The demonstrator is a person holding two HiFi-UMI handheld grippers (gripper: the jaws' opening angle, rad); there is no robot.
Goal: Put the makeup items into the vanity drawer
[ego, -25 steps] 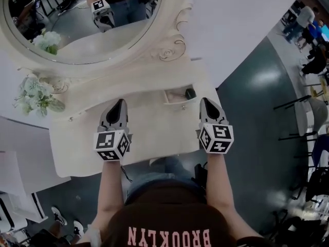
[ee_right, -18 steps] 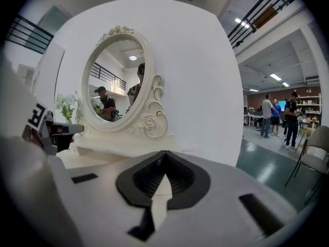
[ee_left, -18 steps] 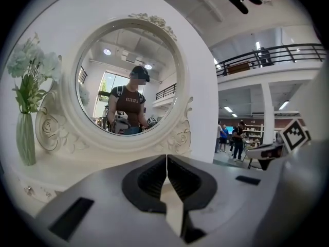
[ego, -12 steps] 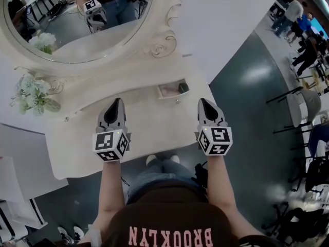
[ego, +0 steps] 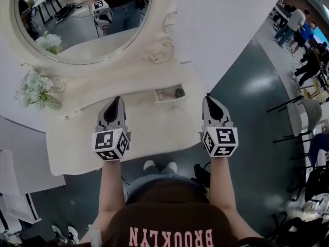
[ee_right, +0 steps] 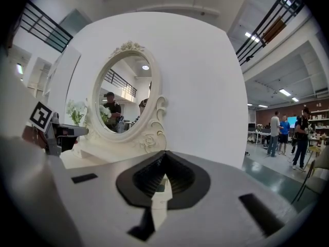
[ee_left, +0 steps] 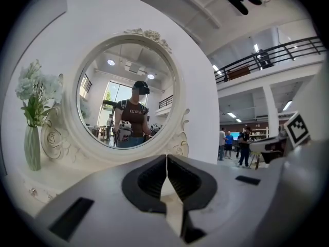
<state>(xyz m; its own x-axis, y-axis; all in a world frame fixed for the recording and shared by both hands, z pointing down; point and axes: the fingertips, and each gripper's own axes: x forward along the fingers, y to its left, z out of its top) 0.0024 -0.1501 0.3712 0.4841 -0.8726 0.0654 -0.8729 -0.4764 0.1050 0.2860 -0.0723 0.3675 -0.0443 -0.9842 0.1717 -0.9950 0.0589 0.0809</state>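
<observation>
Left gripper (ego: 118, 101): jaws pressed together, empty, over vanity top (ego: 154, 130). Right gripper (ego: 208, 99): jaws pressed together, empty, at vanity's right edge. Vanity drawer (ego: 163, 101) open between grippers; dark makeup item (ego: 180, 92) inside, right end. Oval mirror (ego: 82, 35) and flowers (ego: 36, 89) behind.

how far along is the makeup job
Done: a dark item lies in the open drawer; no other makeup shows on the vanity top. In hand: nothing, left gripper and right gripper have jaws shut, empty. Left: probably closing the drawer.
</observation>
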